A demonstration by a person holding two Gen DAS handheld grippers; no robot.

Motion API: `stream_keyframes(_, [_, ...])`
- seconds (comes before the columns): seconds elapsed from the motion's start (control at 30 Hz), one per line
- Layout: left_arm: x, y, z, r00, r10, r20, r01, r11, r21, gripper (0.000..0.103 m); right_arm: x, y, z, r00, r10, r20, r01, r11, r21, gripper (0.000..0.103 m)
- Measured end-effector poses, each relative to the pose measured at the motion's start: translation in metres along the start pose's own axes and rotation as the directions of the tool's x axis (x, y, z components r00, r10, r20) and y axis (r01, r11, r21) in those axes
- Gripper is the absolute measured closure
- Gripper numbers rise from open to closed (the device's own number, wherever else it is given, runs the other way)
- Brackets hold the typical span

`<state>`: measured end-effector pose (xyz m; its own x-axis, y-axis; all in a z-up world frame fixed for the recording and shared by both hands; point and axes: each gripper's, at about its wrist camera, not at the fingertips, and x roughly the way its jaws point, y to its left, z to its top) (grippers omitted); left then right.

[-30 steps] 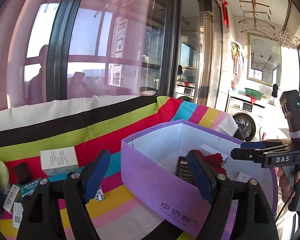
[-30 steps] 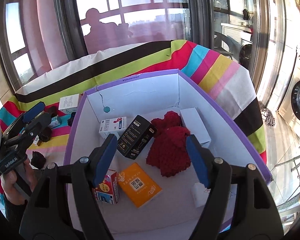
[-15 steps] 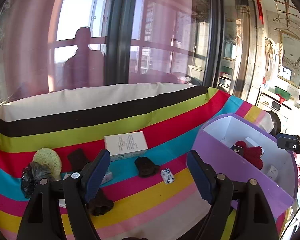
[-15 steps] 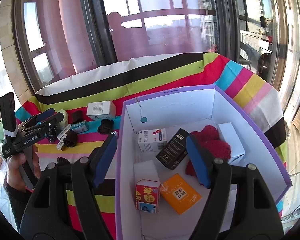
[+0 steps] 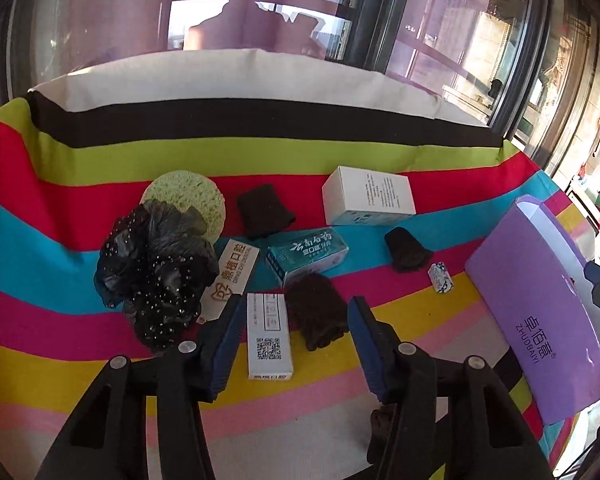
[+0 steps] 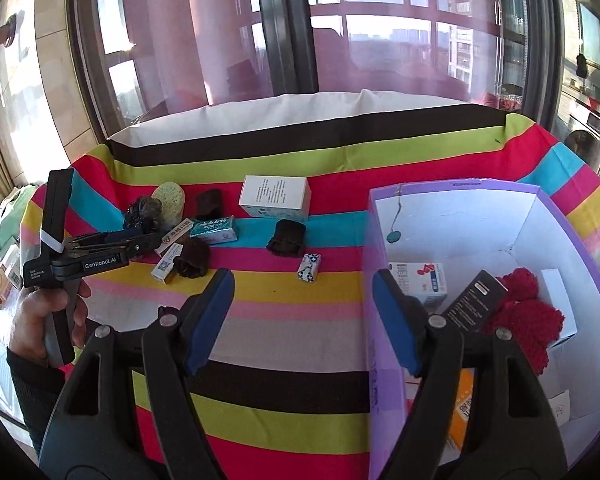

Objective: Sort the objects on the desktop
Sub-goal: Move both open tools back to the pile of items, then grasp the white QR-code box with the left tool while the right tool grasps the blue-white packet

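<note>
My left gripper (image 5: 294, 334) is open and empty, low over a white QR-code box (image 5: 269, 334) and a dark knitted piece (image 5: 318, 314) on the striped cloth; it also shows in the right wrist view (image 6: 156, 240). Around it lie a teal box (image 5: 306, 254), a white box (image 5: 368, 196), a black sequined bundle (image 5: 156, 268), a green sponge (image 5: 188, 196) and a small blue-white packet (image 5: 441, 277). My right gripper (image 6: 302, 314) is open and empty beside the purple box (image 6: 452, 190), which holds a red pom-pom (image 6: 528, 316), a black box (image 6: 474, 300) and small cartons.
The table's striped cloth (image 6: 300, 304) ends at a window wall behind. Two more dark knitted pieces (image 5: 264, 210) (image 5: 407, 249) lie among the boxes. A person's hand (image 6: 48, 312) holds the left gripper at the table's left edge.
My left gripper has swung left from the purple box and come down over the loose items. My right gripper has pulled back out of the box toward its left side.
</note>
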<state>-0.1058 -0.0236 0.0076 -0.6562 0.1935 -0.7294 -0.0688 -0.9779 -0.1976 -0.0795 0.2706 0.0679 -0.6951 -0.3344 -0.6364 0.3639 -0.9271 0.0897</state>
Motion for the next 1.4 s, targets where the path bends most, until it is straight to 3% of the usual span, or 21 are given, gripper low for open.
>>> stream_keyframes(0.17, [0.023, 0.008, -0.011, 0.991, 0.067, -0.116, -0.068, 0.998, -0.005, 0.05, 0.038, 0.016, 0.001, 0.998, -0.003, -0.056, 0.001, 1.0, -0.023, 0.029])
stream_keyframes(0.33, [0.034, 0.007, -0.016, 0.985, 0.058, -0.16, -0.059, 0.998, 0.001, 0.05, 0.072, 0.025, 0.002, 0.994, -0.022, -0.109, 0.017, 0.999, -0.047, 0.034])
stream_keyframes(0.47, [0.044, 0.005, -0.019, 0.976, 0.095, -0.194, -0.093, 0.996, 0.019, 0.05, 0.098, 0.029, 0.001, 0.988, -0.035, -0.151, 0.027, 0.998, -0.058, 0.037])
stream_keyframes(0.87, [0.048, 0.001, -0.021, 0.972, 0.129, -0.196, -0.124, 0.992, 0.038, 0.055, 0.173, 0.014, -0.002, 0.957, -0.129, -0.26, 0.133, 0.991, -0.002, 0.041])
stream_keyframes(1.03, [0.047, 0.001, -0.02, 0.973, 0.13, -0.191, -0.125, 0.991, 0.036, 0.069, 0.188, 0.002, 0.0, 0.951, -0.135, -0.278, 0.152, 0.988, 0.038, 0.053])
stream_keyframes(1.13, [0.047, 0.002, -0.02, 0.975, 0.12, -0.189, -0.117, 0.993, 0.027, 0.069, 0.193, -0.003, -0.002, 0.949, -0.134, -0.286, 0.155, 0.986, 0.053, 0.069])
stream_keyframes(1.3, [0.047, 0.002, -0.019, 0.974, 0.124, -0.187, -0.121, 0.992, 0.026, 0.069, 0.194, -0.003, 0.0, 0.95, -0.114, -0.291, 0.134, 0.99, 0.051, 0.079])
stream_keyframes(1.4, [0.047, 0.002, -0.019, 0.975, 0.124, -0.182, -0.122, 0.992, 0.022, 0.069, 0.192, -0.001, -0.002, 0.955, -0.103, -0.278, 0.12, 0.992, 0.044, 0.079])
